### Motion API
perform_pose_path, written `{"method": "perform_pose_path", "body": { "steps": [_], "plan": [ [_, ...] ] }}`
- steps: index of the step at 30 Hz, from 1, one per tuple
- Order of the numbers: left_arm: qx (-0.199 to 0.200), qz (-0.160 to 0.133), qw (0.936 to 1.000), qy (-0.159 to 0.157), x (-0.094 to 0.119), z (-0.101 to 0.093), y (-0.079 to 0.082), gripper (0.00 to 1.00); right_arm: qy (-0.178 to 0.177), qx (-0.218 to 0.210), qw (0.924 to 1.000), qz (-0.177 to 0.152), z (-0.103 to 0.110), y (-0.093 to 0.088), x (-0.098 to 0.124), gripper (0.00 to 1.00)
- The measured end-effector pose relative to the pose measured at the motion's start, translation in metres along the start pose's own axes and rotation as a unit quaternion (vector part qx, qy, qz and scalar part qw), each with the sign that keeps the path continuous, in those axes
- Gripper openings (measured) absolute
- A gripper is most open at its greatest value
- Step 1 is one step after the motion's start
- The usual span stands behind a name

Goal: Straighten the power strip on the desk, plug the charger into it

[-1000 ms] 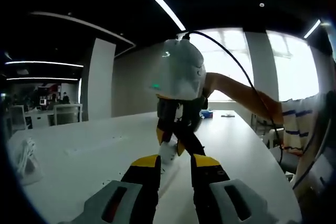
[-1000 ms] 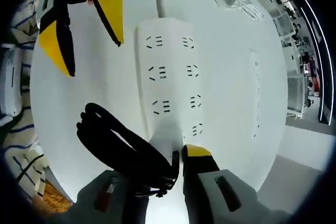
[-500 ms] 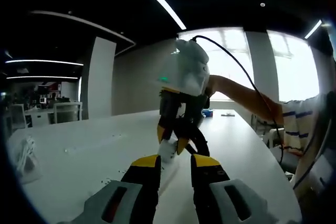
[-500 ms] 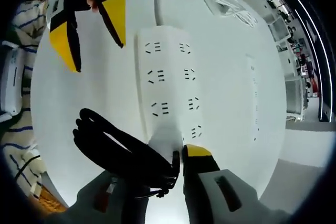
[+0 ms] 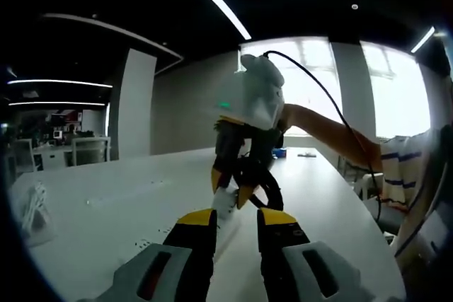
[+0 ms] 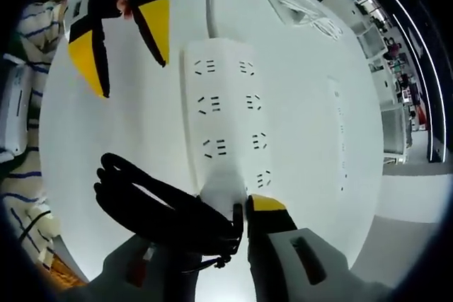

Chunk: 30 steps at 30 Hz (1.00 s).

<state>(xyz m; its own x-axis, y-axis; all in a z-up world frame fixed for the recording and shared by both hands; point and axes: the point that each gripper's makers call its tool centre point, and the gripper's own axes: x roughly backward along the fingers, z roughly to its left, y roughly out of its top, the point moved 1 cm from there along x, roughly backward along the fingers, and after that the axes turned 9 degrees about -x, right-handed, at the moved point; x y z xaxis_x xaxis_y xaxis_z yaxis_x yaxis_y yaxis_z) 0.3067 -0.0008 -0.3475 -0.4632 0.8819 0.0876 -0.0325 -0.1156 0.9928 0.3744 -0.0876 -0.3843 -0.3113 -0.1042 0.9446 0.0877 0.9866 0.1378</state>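
Alignment is the matter here: the right gripper [image 6: 241, 210] is holding the white block-shaped charger [image 6: 223, 190] clenched between its jaws, poised directly over the near end of the white rectangular eight-socket power strip [image 6: 226, 114], whose long axis is running straight away from those jaws. The charger's coiled black cable [image 6: 152, 206] is hanging off to the left of it. Whether the prongs are already touching a socket cannot be told. The strip is lying flat on the smooth white bench [image 6: 318, 196], its white cord [image 6: 212, 5] curving off the far end. The left gripper [image 5: 236, 217] is hovering beside the strip with its jaws released, empty, facing the right one. Farther across the bench, a bundle of white cable [image 6: 308, 1] is lying. Beyond is stretching an open office with bright windows and strip ceiling lights.
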Motion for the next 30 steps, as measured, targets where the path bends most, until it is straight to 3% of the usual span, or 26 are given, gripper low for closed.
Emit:
{"method": "perform_pose_path", "body": {
  "steps": [12, 18, 26, 30],
  "plan": [
    [0.003, 0.005, 1.0, 0.004, 0.001, 0.001, -0.003, 0.23, -0.002, 0.002, 1.0, -0.006, -0.003, 0.001, 0.001, 0.23],
    [0.003, 0.004, 1.0, 0.001, 0.001, 0.0, -0.002, 0.23, 0.023, -0.009, 0.9995, -0.02, -0.009, 0.002, 0.001, 0.22],
    [0.004, 0.004, 1.0, 0.0, 0.0, -0.002, -0.002, 0.23, 0.051, -0.008, 0.9981, 0.033, -0.011, 0.005, -0.001, 0.22],
    [0.003, 0.004, 1.0, 0.001, 0.001, -0.002, -0.002, 0.23, 0.083, -0.021, 0.9958, 0.033, -0.014, 0.003, -0.002, 0.22]
  ]
}}
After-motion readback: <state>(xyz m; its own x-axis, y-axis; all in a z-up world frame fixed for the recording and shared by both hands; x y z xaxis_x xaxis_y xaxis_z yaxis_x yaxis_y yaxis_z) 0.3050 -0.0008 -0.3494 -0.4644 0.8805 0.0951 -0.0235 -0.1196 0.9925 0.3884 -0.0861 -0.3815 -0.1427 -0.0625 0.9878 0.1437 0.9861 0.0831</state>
